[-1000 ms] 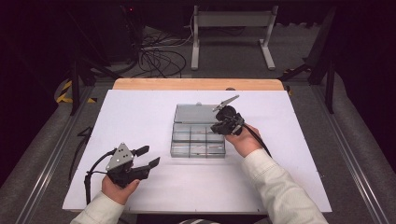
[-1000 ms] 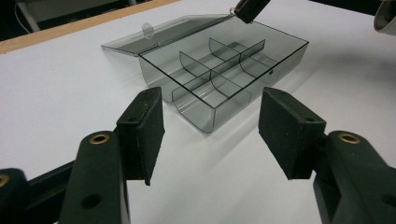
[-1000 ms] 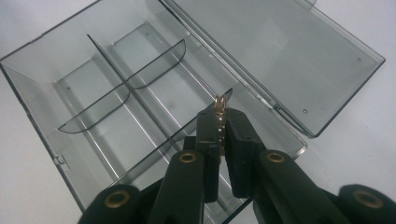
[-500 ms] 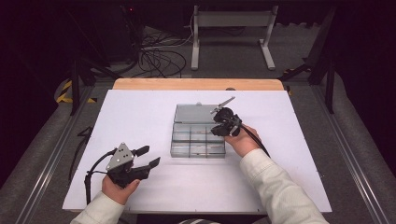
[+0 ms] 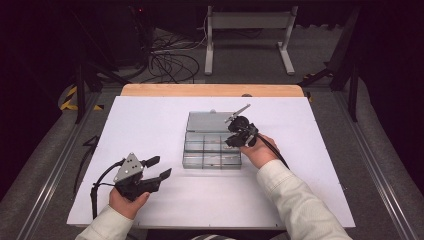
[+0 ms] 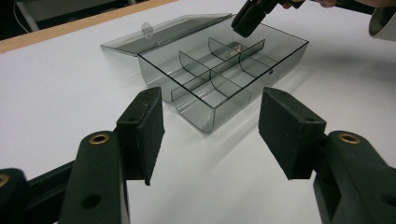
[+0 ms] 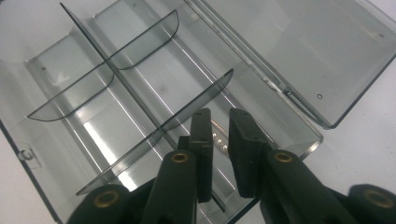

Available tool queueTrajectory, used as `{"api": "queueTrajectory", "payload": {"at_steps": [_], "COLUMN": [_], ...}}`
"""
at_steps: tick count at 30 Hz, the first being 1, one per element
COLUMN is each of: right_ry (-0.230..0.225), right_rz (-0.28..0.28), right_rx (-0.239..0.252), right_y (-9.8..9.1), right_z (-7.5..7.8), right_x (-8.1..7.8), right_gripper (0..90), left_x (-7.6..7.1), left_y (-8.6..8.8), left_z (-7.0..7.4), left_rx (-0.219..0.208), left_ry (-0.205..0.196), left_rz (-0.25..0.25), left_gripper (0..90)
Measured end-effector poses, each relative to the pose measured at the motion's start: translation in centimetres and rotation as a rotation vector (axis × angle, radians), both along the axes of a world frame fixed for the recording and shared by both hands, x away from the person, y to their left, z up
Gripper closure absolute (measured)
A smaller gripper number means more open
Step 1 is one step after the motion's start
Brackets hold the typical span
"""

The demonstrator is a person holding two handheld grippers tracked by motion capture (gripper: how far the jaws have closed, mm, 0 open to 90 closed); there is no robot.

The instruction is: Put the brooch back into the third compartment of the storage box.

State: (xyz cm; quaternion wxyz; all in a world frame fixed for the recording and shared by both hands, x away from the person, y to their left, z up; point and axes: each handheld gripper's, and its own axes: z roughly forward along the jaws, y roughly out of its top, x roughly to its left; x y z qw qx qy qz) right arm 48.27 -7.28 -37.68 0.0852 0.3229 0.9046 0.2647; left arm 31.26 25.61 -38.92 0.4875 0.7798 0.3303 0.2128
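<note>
the small metal piece (image 7: 218, 138), at lower centre of the right gripper view, looks light, hard and slippery; pinch its long sides. the right gripper (image 7: 219, 122) has just been opening, jaws slightly parted around it, pads apparently not pressing. the left gripper (image 6: 210, 126) is open and empty.

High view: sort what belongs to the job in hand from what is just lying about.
In the job:
- clear compartment box, lid open flat
- small metal part in a corner compartment
- right gripper, jaws just opening above that part, nothing gripped
- left gripper, open, resting apart from the box

Lying about:
- white table
- cables on the floor
- metal stand behind
</note>
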Motion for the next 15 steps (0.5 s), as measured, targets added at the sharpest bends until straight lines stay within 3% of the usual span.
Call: {"api": "queueTrajectory", "payload": {"at_steps": [7,15], "right_ry": [-0.003,-0.068], "right_rz": [-0.003,-0.010], "right_rx": [0.071,0.169], "right_y": [-0.9,-2.5], "right_z": [1.0,2.7], "right_x": [-0.2,-0.9], "right_gripper": [57.1,30.1], "left_x": [0.2,0.6], "left_y": [-0.1,-0.2], "left_z": [0.0,0.4], "left_rx": [0.000,-0.006], "left_ry": [0.012,0.002], "left_rz": [-0.008,-0.009], "left_gripper": [40.5,34.5]}}
